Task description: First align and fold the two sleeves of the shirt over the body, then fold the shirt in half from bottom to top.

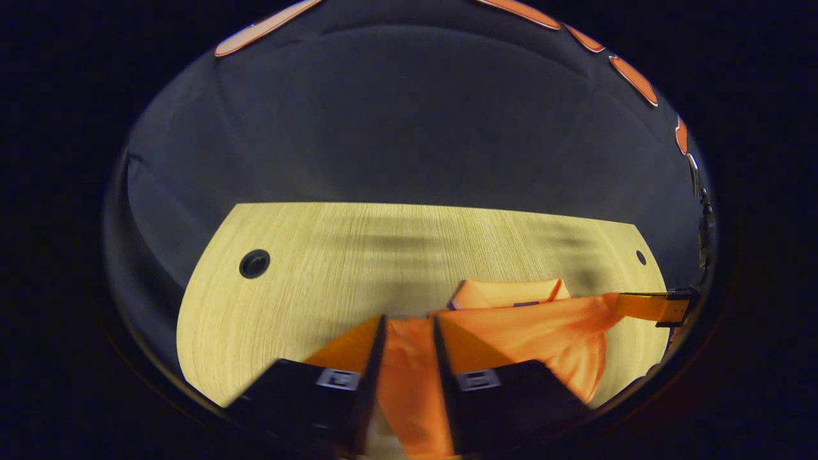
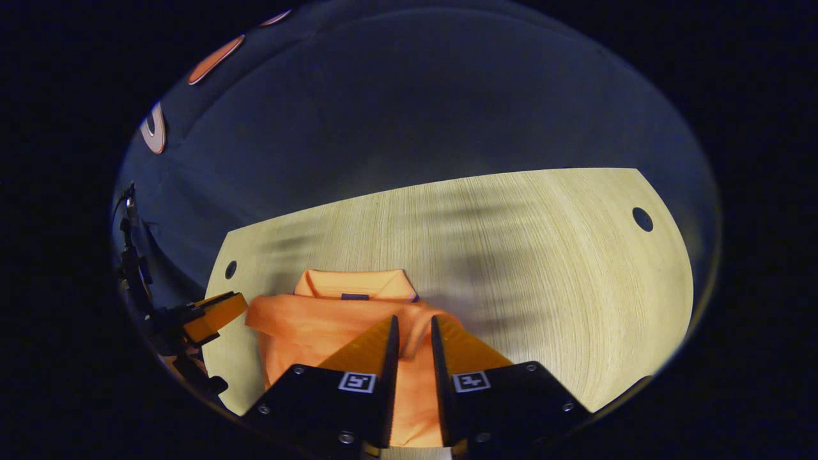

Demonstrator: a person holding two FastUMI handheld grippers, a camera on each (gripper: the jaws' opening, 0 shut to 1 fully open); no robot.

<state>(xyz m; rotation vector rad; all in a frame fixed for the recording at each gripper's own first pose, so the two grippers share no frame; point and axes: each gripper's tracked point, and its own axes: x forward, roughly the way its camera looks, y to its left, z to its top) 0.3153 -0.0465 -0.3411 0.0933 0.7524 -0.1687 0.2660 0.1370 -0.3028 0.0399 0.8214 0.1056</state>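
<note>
The orange shirt lies on the wooden table, its collar toward the far side. A layer of it is drawn up close to the collar. In the left gripper view my left gripper is shut on a band of that fabric, which runs down between its fingers. My right gripper shows at the shirt's right edge. In the right gripper view my right gripper is shut on the shirt just below the collar. My left gripper reaches in at the shirt's left edge.
The table has a round cable hole near each far corner. Bare wood stretches beyond and beside the shirt. The dark booth wall rises behind the table's far edge.
</note>
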